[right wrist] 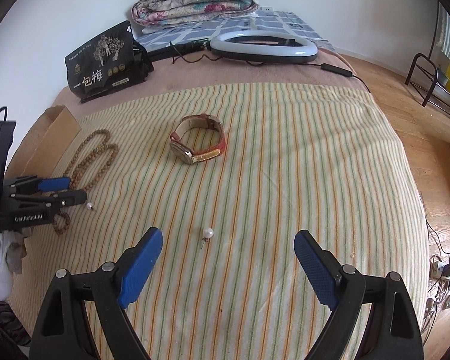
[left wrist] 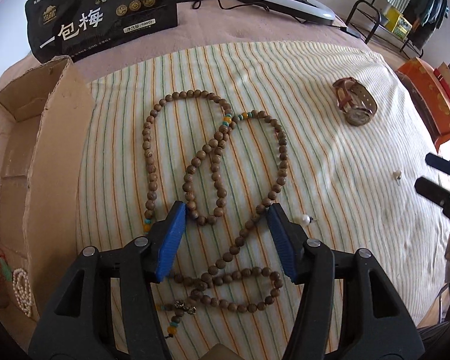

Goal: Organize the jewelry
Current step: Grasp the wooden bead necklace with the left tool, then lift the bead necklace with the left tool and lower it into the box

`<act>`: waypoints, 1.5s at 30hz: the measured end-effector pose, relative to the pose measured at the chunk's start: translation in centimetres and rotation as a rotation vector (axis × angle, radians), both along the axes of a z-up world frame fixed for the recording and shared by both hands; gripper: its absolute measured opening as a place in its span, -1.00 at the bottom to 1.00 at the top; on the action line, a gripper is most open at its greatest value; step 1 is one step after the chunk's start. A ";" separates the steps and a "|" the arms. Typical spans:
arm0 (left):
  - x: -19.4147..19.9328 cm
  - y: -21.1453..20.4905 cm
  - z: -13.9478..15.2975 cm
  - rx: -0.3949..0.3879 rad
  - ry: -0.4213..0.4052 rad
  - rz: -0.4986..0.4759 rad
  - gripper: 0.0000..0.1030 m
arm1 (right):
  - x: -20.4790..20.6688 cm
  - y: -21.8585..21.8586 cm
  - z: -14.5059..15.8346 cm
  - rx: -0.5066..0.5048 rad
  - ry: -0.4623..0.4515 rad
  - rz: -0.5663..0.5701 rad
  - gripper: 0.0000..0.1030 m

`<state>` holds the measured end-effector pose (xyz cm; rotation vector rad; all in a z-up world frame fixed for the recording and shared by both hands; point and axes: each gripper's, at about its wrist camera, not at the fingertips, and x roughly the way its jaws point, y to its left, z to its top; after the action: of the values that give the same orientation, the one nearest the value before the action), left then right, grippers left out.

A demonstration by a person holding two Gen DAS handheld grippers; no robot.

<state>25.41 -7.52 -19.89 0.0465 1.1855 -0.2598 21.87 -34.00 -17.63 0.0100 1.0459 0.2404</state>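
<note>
Partly done, by appearance: a white pearl strand (left wrist: 21,292) and a green-and-red cord pendant (left wrist: 3,267) already lie in the shallow brown cardboard box (left wrist: 57,138) at the bed's left edge. Remaining on the striped terry towel (right wrist: 285,150): a long wooden-bead necklace (left wrist: 216,162), a red leather-strap wristwatch (right wrist: 198,144), and two pearl stud earrings (right wrist: 207,234) (left wrist: 304,219). The left hand-held gripper (left wrist: 226,240) straddles the beads, released; the right hand-held gripper (right wrist: 228,265) hovers spread near one stud.

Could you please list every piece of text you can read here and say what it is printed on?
"一包梅": black bag.
"GenRobot.AI": left gripper body, right wrist view.
Bag's smaller print and gold seals: too small to read.
Watch dial: unreadable.
</note>
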 end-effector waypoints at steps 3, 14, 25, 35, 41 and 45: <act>0.5 0.2 -0.1 -0.027 0.002 0.004 0.12 | 0.1 0.5 -0.5 -0.001 0.012 0.020 0.77; 0.9 0.3 -0.2 -0.031 -0.026 0.010 -0.71 | 0.1 1.2 -2.3 -0.021 0.040 0.060 0.77; 0.7 0.2 0.2 -0.042 -0.040 0.012 -0.80 | 0.6 1.8 -2.2 -0.082 0.008 0.074 -0.10; -0.1 0.4 2.0 -0.088 -0.071 0.014 -0.93 | 0.4 2.6 -1.8 -0.089 0.004 0.105 -0.87; -0.4 1.0 4.4 -0.143 -0.113 0.034 -0.93 | 0.0 2.6 -0.7 -0.080 -0.025 0.107 -0.88; -0.9 1.5 6.9 -0.186 -0.158 0.038 -0.93 | -0.3 2.6 0.3 -0.074 -0.049 0.105 -0.88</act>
<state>24.50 -6.06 -13.02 -0.1162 0.9999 -0.3259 21.61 -31.36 -17.28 -0.1172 1.0071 0.2961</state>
